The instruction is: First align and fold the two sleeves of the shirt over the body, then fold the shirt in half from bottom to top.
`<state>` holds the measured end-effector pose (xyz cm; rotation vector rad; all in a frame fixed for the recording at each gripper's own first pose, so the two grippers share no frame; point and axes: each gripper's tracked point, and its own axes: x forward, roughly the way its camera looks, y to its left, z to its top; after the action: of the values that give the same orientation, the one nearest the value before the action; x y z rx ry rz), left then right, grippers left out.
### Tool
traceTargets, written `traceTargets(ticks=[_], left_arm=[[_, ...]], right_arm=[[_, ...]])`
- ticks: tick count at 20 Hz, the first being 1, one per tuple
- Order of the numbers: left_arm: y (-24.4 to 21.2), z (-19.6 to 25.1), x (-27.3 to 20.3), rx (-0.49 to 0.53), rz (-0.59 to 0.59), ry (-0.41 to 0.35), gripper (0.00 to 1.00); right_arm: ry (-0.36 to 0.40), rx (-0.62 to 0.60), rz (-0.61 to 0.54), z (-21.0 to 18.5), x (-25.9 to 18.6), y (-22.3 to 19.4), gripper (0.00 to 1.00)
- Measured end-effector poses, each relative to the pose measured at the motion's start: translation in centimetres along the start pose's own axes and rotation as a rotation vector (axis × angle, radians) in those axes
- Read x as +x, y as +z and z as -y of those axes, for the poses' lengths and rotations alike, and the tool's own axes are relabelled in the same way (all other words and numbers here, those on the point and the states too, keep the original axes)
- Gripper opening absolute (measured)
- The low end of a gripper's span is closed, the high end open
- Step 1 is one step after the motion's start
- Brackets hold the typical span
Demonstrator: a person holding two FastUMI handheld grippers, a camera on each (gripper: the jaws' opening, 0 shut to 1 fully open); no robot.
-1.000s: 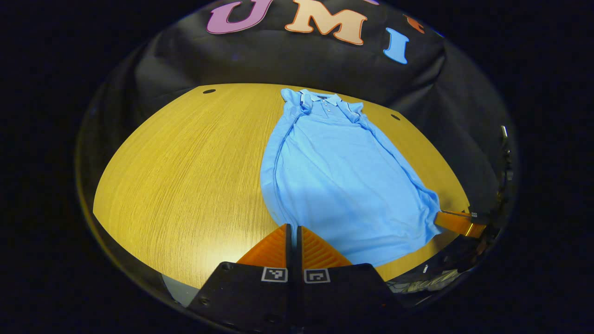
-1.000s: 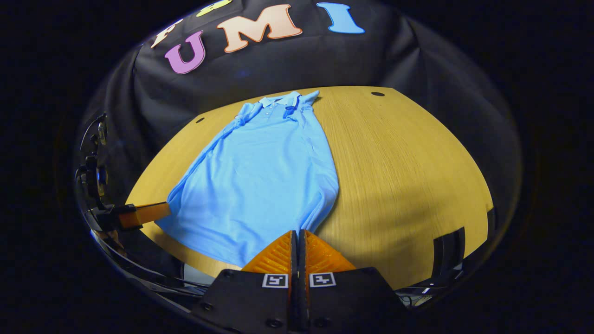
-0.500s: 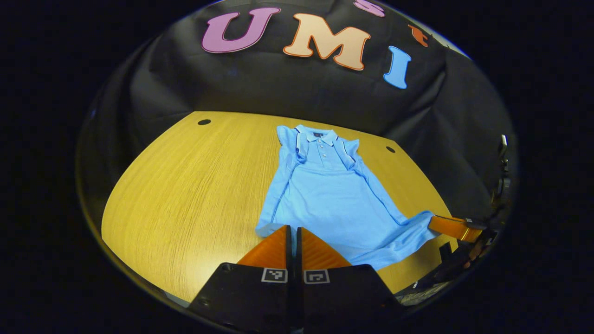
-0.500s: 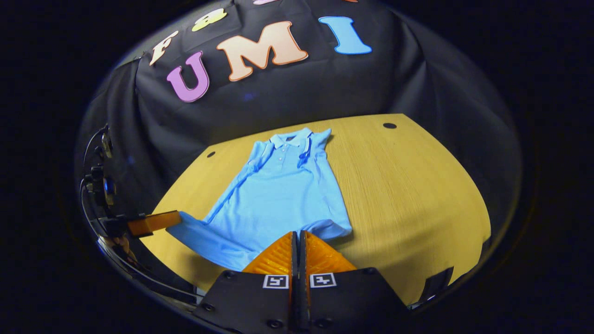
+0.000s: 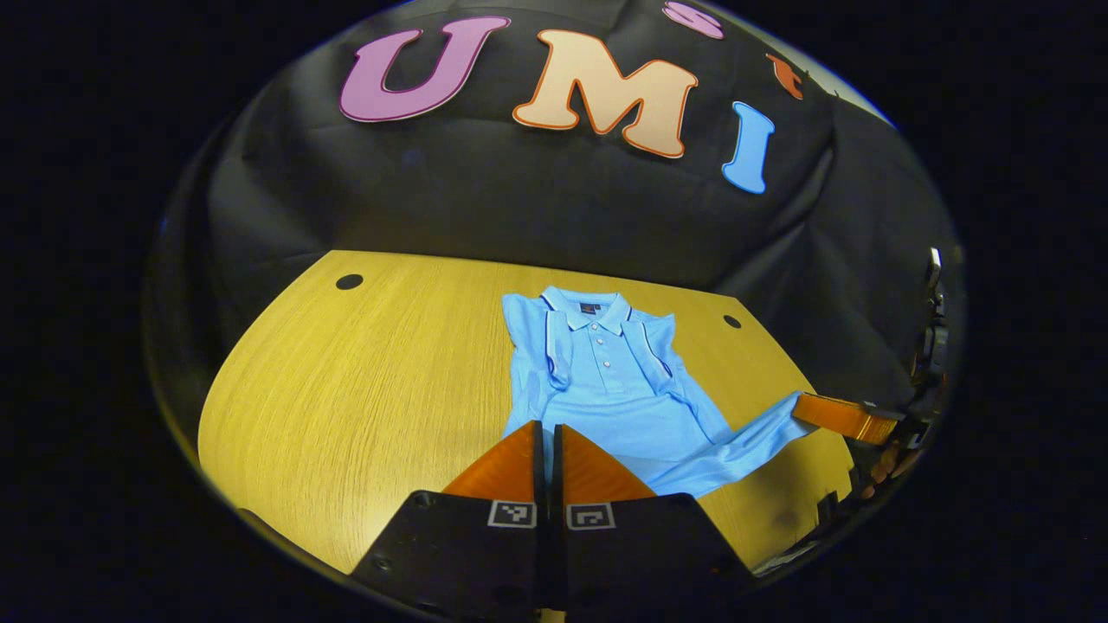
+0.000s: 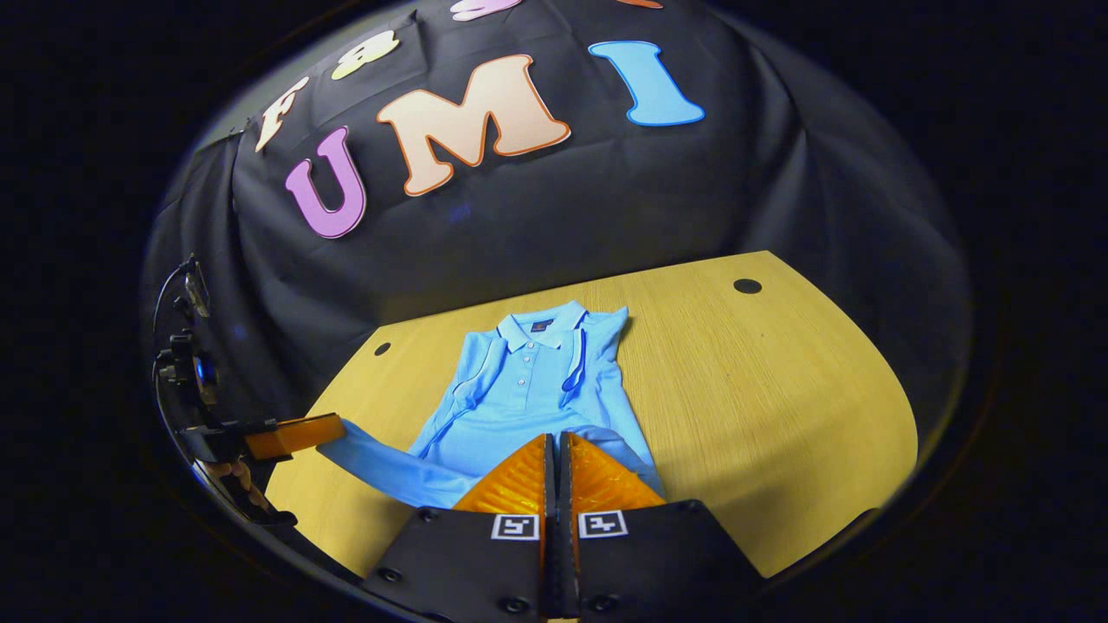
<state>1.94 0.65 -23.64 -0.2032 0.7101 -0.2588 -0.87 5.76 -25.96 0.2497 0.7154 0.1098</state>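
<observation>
The blue shirt [image 5: 606, 381] lies flat on the wood table [image 5: 363, 381], w/ both sleeves [image 6: 578, 359] already folded in over the body. So you're on the last step, I think: the bottom-to-top fold. The bottom hem [image 5: 736, 450] is lifted off the table and hangs like a band between your two grippers.

Your left gripper [image 5: 545, 437] has its fingers squeezed together w/ just a thin slit, and blue cloth sits right at the tips, so it looks like it pinches one hem corner. Your right gripper [image 6: 556, 450] looks the same: fingers pressed close, cloth at the tips. In the left gripper view you can see the right one far off at the side, w/ the hem running to it.

To do it well:
- Keep both pinches tight. Don't let go early.
- Keep both hands at the same height & move them at the same speed, so the hem stays straight.
- Keep the hem a bit stretched so the middle doesn't sag or bunch.
- Carry it up toward the collar [image 6: 538, 329], then lower it so the hem edge lines up w/ the shoulders.
- Put it down softly, so the sleeves don't slip out.

The shirt's long way runs from you to the back wall. The collar points away from you, near the far edge of the table. The bottom end is near you.
</observation>
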Motion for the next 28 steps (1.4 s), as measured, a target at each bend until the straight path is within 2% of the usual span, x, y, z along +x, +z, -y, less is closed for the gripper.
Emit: traceTargets(ticks=[1, 11, 15, 19, 23, 25, 26, 28], left_arm=[[0.8, -0.3, 1.1, -0.002, 0.001, 0.0, 0.0], [9.0, -0.8, 11.2, 0.019, 0.052, -0.049, 0.0], [11.8, -2.7, 15.8, 0.037, 0.071, -0.032, 0.0], [12.3, -5.9, 20.0, 0.023, 0.061, 0.025, 0.0], [9.7, -7.5, 21.7, -0.003, -0.002, 0.056, 0.0], [9.3, -8.5, 21.7, -0.043, 0.003, 0.092, 0.0], [9.6, -8.7, 21.4, -0.064, 0.013, 0.096, 0.0], [10.0, -8.1, 20.4, -0.06, 0.055, 0.083, 0.39]], right_arm=[[-0.005, 0.004, 0.004, 0.1, 1.0, 0.7, 0.0], [-0.043, 0.011, 0.071, 0.6, 11.3, 9.0, 0.02], [-0.081, 0.001, 0.092, 2.0, 16.0, 10.9, 0.02], [-0.126, -0.005, 0.057, 3.8, 20.7, 10.6, 0.02], [-0.169, -0.017, 0.038, 4.5, 22.8, 9.4, 0.02], [-0.182, -0.053, 0.043, 4.6, 22.5, 9.2, 0.12], [-0.177, -0.067, 0.046, 4.3, 22.2, 9.3, 0.3], [-0.172, -0.105, 0.084, 3.6, 21.1, 10.1, 0.65]])
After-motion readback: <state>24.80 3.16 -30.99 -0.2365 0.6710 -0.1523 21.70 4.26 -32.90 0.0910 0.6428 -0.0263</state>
